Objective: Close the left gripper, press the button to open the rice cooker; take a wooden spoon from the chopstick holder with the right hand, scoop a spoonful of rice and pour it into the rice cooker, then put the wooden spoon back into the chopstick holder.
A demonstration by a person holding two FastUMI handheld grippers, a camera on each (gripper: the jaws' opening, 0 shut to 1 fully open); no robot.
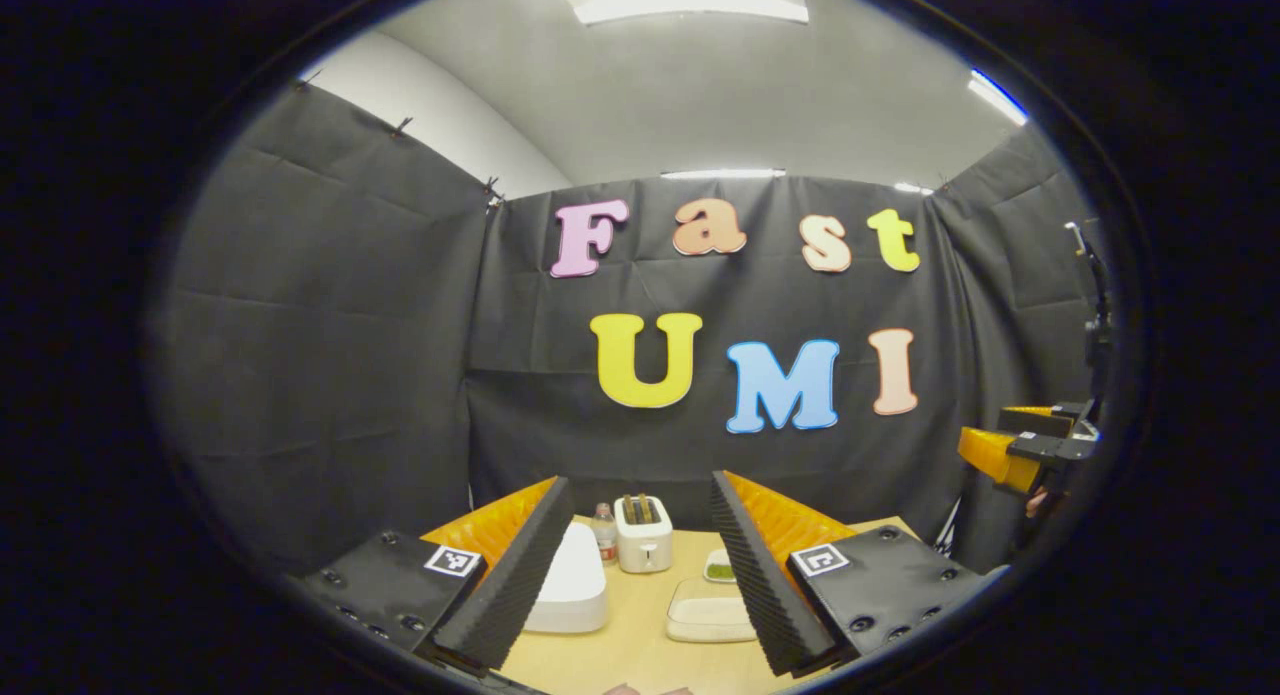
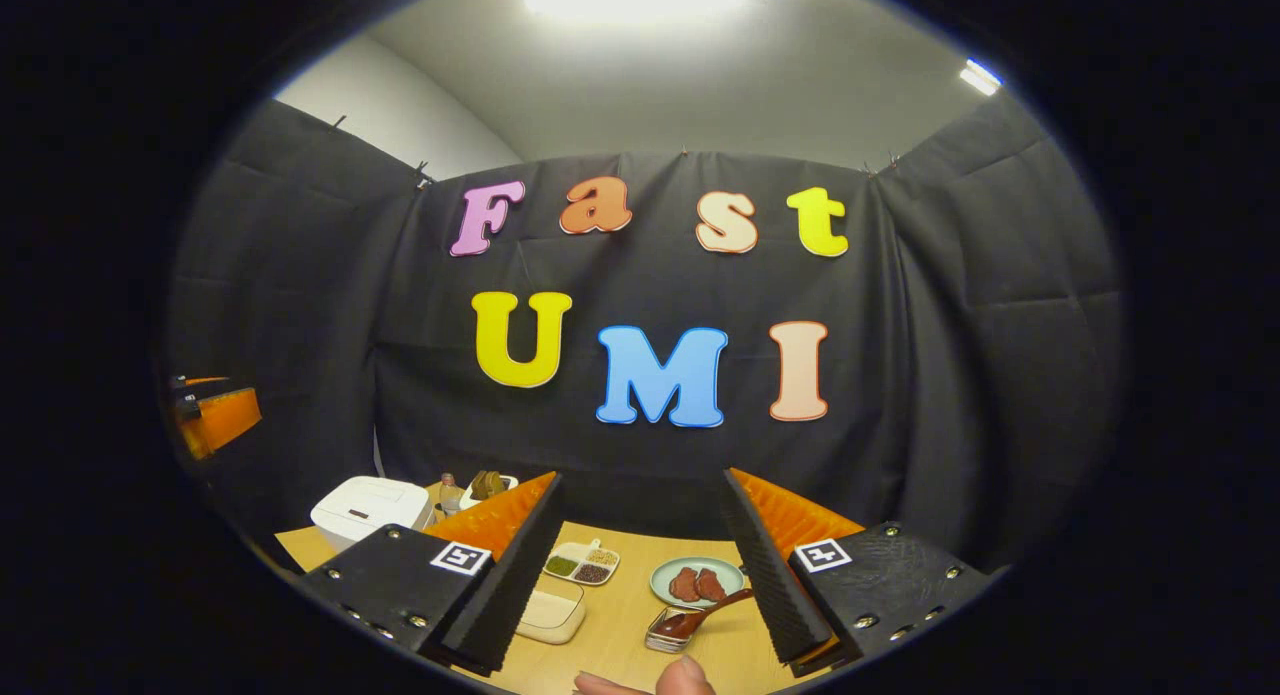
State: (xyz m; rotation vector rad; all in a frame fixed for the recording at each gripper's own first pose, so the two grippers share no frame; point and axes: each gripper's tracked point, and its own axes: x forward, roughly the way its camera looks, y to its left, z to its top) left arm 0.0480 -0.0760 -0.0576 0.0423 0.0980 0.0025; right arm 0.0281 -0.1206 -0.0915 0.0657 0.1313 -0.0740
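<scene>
The white rice cooker (image 1: 575,580) sits on the wooden table (image 1: 640,655) with its lid down, partly behind my left gripper's finger. My left gripper (image 1: 638,480) hangs open above the table, nothing between its fingers. A white container of rice (image 1: 710,610) lies right of the cooker. In the right gripper view the cooker (image 2: 370,510) is at the far left, and the dark wooden spoon (image 2: 705,610) rests in the metal chopstick holder (image 2: 668,632), low between the fingers. My right gripper (image 2: 641,475) is open and holds nothing.
A toaster (image 1: 643,533) and a small bottle (image 1: 603,530) stand at the table's back. A divided seasoning dish (image 2: 582,562) and a green plate with brown pieces (image 2: 697,580) lie mid-table. A person's fingertips (image 2: 685,677) show at the bottom edge. The right gripper (image 1: 1015,445) hovers at the far right.
</scene>
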